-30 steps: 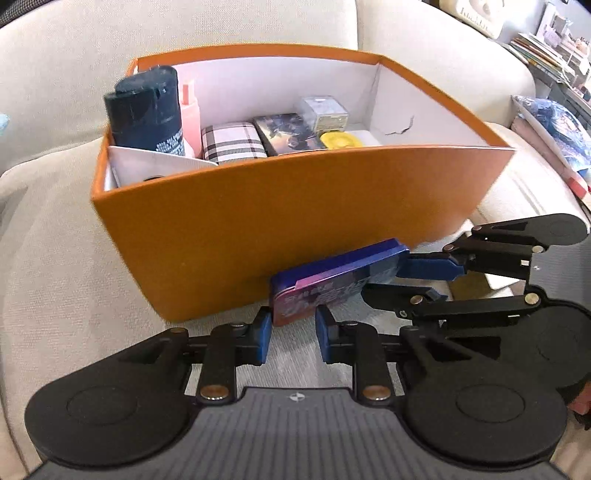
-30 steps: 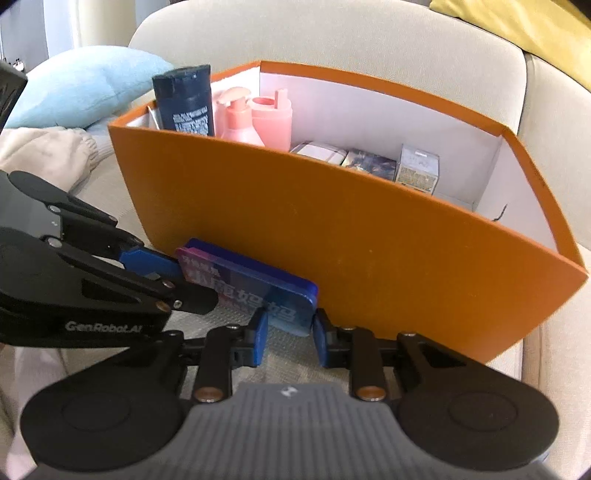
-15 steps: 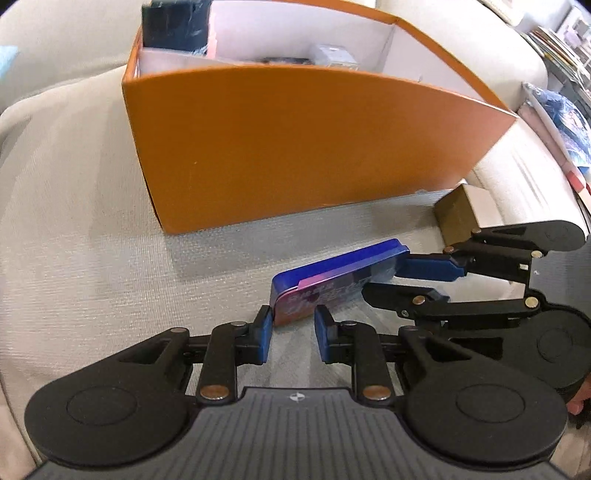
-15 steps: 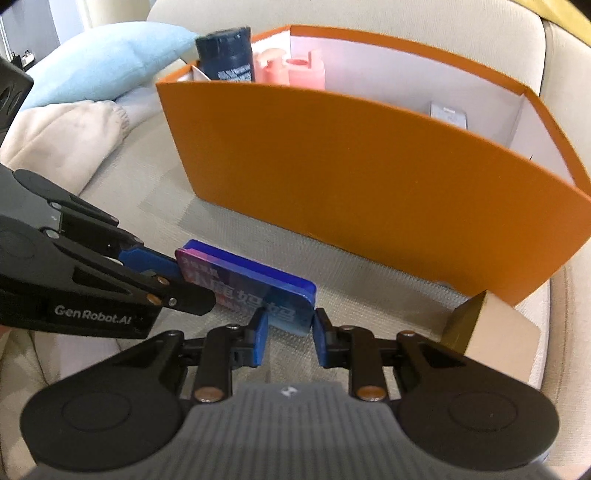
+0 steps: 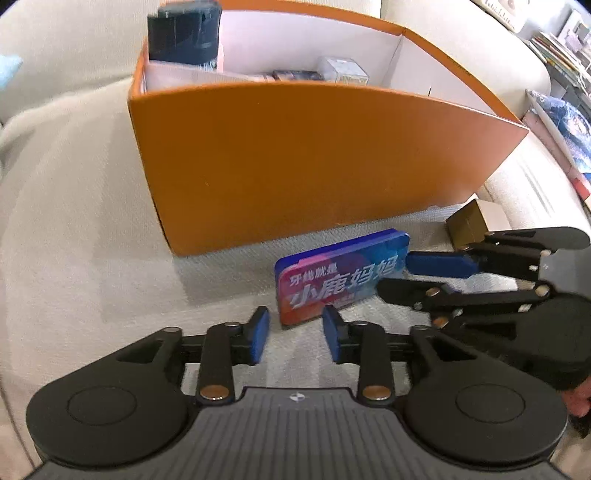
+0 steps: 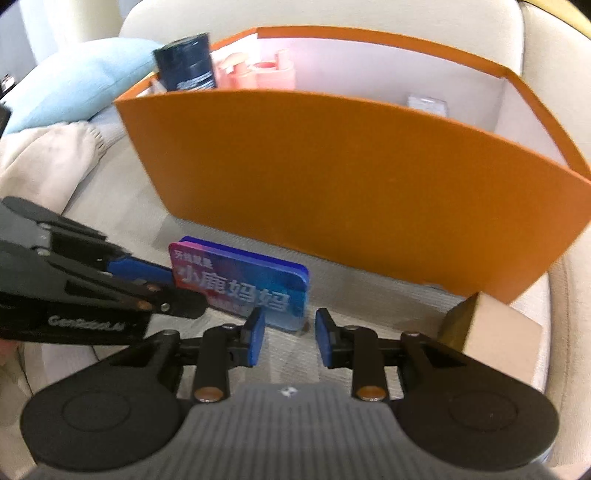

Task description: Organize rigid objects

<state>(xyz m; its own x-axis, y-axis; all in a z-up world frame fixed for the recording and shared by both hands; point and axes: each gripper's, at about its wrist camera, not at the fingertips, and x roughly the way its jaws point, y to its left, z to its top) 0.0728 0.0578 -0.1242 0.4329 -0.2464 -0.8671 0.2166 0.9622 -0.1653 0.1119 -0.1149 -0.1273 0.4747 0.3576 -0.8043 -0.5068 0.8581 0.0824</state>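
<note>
The cream fabric sofa seat (image 5: 74,229) carries every item. The large orange cardboard box with a white interior (image 5: 314,162) stands on it, filling the frame from 10 to 2 o'clock in both wrist views. Inside the box, at its 10 o'clock corner, a dark navy cylindrical bottle (image 5: 184,33) stands upright; in the right wrist view pink plastic bottles (image 6: 258,72) stand just beside it. Small packaged boxes (image 5: 340,74) lie toward the far wall of the box; their details cannot be read.

Outside the box, a brown cardboard carton (image 5: 476,221) rests on the seat at 3 o'clock in the left wrist view, near the box's front right corner.

The flat blue-and-pink rectangular tin with white printed characters (image 5: 340,277) lies on the seat, just in front of the box's front wall and apart from it, at centre frame.

The left gripper (image 5: 295,332) is released: its blue pads stand apart, with the tin's near corner just ahead of the gap and no pad contact visible. The right gripper (image 6: 288,334) is likewise released, pads spread either side of the tin's near corner. In the left wrist view, the right gripper's blue finger reaches the tin's 3 o'clock end; contact cannot be confirmed.
</note>
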